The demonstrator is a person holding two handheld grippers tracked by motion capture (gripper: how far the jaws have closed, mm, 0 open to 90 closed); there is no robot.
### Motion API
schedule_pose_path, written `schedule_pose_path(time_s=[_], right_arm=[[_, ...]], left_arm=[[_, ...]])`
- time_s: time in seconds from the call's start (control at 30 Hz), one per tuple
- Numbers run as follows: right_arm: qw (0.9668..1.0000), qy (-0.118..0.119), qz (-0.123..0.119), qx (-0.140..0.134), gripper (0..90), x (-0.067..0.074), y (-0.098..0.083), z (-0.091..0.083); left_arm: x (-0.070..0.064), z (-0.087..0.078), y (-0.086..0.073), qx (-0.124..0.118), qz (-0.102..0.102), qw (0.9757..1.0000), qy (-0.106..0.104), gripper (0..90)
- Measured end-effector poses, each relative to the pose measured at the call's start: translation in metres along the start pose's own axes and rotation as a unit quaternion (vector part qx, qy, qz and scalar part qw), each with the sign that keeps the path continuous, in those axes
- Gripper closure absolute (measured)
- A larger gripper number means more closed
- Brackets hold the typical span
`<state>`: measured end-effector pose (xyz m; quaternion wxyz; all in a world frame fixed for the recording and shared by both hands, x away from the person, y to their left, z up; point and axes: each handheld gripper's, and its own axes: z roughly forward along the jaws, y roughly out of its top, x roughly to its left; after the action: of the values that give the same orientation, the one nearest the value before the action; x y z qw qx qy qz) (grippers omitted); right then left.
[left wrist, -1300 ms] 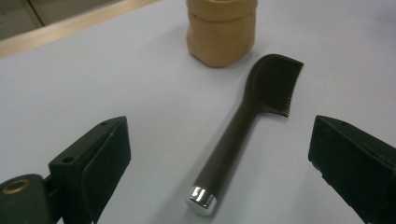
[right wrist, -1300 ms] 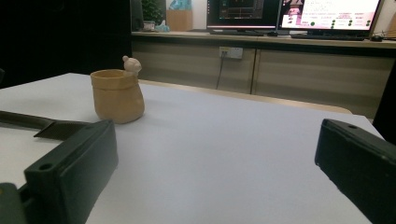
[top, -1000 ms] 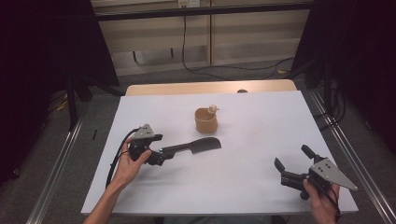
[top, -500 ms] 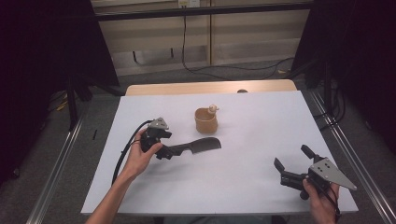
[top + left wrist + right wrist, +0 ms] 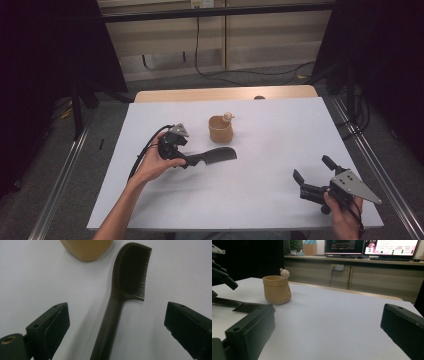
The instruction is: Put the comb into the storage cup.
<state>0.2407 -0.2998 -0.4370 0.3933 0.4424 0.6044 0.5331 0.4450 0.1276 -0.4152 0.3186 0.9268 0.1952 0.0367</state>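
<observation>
On the table's left half, seen from above, the left gripper (image 5: 186,159) sits over the comb (image 5: 215,156) handle, near the cup (image 5: 220,130). Its own view shows jaws spread around the handle, not yet closed; lifting remains. The right gripper (image 5: 329,332) hangs spread, idle.

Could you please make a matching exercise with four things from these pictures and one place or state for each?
1. comb
2. tan pot
3. left gripper
4. right gripper

a. upright, just beyond the comb
b. open, near the table's front right corner
c. lying flat on the white table
d. open, astride the comb's handle

Pairs: 1-c, 2-a, 3-d, 4-b
</observation>
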Motion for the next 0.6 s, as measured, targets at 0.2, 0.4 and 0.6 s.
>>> schedule_pose_path(time_s=[0.2, 0.4, 0.6], right_arm=[[1.0000, 0.001, 0.000, 0.000, 0.0, 0.000, 0.000, 0.000], [1.0000, 0.002, -0.001, 0.002, 0.0, 0.000, -0.001, 0.001], [1.0000, 0.004, -0.003, 0.004, 0.0, 0.001, -0.001, 0.002]], left_arm=[[0.000, 0.010, 0.001, 0.028, 0.011, 0.9995, 0.009, 9.4], [0.003, 0.016, 0.008, 0.050, 0.038, 0.9980, 0.013, 15.4], [0.003, 0.020, 0.015, 0.076, 0.047, 0.9959, 0.012, 26.4]])
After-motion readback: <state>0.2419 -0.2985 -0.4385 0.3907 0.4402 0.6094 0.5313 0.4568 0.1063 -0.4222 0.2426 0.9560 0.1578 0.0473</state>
